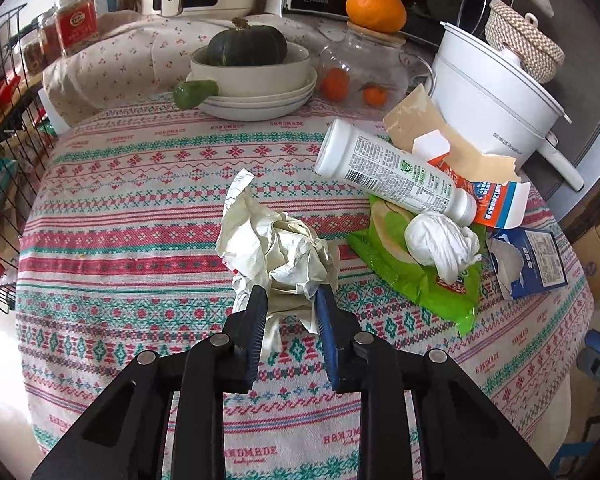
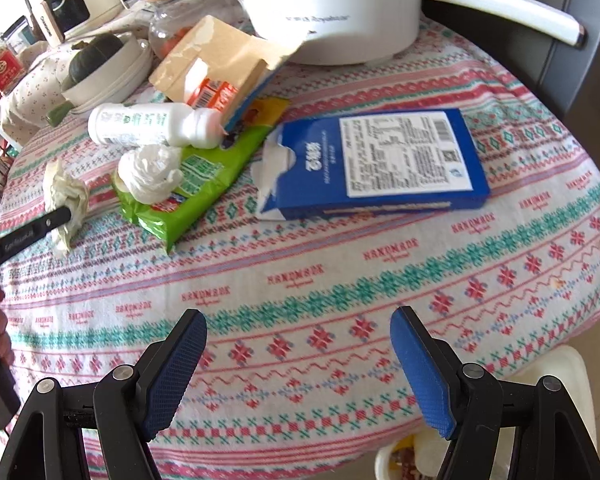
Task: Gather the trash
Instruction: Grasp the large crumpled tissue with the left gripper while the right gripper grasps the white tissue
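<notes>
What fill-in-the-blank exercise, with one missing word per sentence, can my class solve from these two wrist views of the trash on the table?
1. The left claw is closed on the crumpled ____.
2. The right claw is ____ and holds nothing.
3. The white tissue wad lies on the ____ snack bag.
4. The white plastic bottle lies on its ____.

Missing words: paper; open; green; side

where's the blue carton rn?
The blue carton lies flat mid-table in the right wrist view, right of the green wrapper and in front of the white pot.
</notes>
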Motion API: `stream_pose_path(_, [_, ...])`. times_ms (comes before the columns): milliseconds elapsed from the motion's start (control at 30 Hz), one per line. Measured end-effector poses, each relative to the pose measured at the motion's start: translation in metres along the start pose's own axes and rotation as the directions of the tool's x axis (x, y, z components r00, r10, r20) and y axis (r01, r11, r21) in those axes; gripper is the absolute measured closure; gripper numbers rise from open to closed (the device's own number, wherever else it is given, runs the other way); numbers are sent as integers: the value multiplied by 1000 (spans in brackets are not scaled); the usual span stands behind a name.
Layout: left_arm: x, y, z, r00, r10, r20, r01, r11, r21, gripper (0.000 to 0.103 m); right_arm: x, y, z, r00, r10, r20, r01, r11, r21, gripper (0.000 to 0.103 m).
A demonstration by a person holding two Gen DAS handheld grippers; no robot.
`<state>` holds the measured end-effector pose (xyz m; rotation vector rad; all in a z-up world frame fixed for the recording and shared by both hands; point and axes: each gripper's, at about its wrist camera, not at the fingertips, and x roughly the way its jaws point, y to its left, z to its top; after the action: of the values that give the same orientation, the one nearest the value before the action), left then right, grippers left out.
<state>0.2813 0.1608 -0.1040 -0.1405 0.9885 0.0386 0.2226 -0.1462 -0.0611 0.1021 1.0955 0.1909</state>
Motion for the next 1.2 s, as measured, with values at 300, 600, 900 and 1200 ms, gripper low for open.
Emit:
stream_pose_path(300, [-52,33,-4,999,-28,43,30,999,-29,77,29,53,40,992,101,80,-95,993,-73,24])
stream_pose_path(600, [-83,47,-10,996,-38,81,39,999,-11,77,91,91,67,986,163,46,-158,984,-87,30])
stream_pose_path(900, [-84,49,-16,997,-37,72,38,999,-12,77,133,92,77,968,250,30,-250,968,-9,48])
stream_pose_path(1200, [-91,37,-17,994,-72,78,72,997,3,77,107,91,70,947,317,45,-314,947,-60,74])
